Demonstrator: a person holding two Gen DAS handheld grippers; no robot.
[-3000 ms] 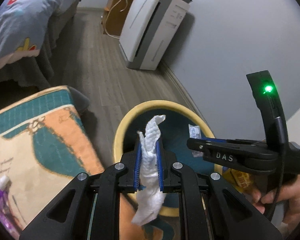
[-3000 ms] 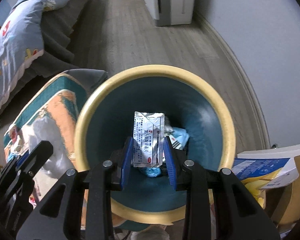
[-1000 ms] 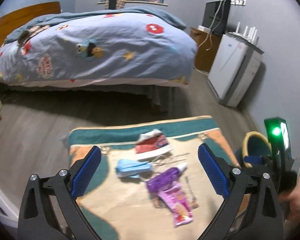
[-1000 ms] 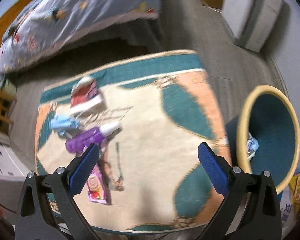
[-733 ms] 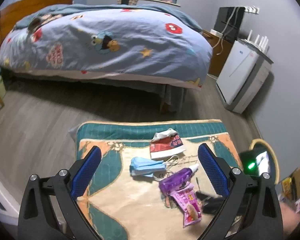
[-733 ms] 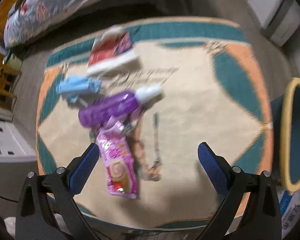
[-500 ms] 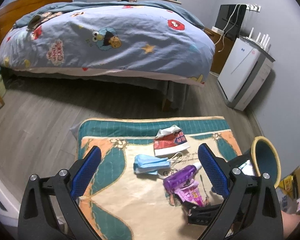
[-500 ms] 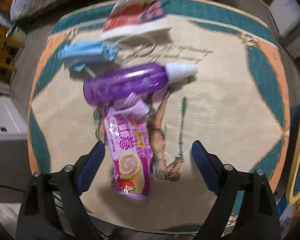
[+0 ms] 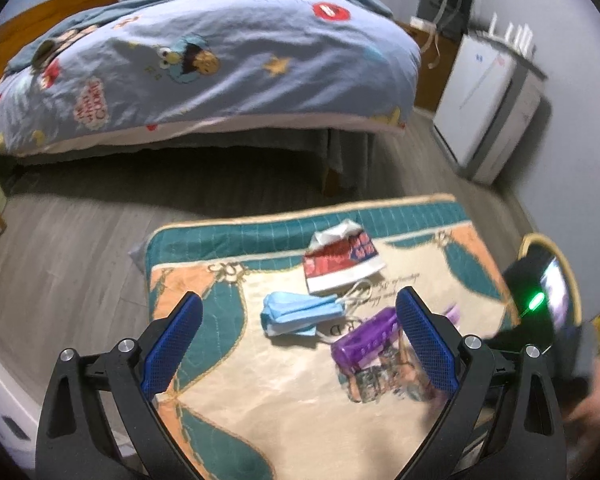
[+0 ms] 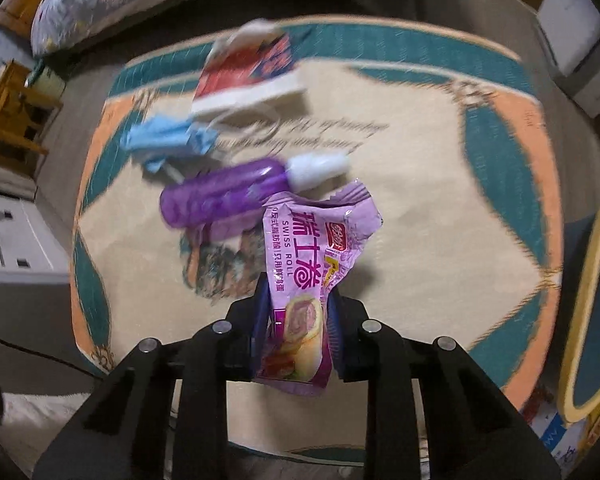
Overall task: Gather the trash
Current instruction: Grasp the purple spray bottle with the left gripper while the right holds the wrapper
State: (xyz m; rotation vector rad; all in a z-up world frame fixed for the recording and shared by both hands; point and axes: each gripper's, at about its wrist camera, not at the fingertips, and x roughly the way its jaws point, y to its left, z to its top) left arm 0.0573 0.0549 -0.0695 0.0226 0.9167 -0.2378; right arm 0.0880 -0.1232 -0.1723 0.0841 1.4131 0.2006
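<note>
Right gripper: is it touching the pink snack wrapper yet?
Touching. The right wrist view shows the right gripper with both fingers closed on the pink snack wrapper.

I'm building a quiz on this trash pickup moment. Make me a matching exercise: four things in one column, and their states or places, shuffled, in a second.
Things:
1. pink Swiss roll snack wrapper
2. purple plastic bottle with white cap
3. light blue face mask
4. left gripper

States:
A. open, holding nothing
B. lying on the rug, beside the red and white packet
C. clamped in the right gripper
D. lying on its side on the rug

Pairs: 1-C, 2-D, 3-B, 4-A
</note>
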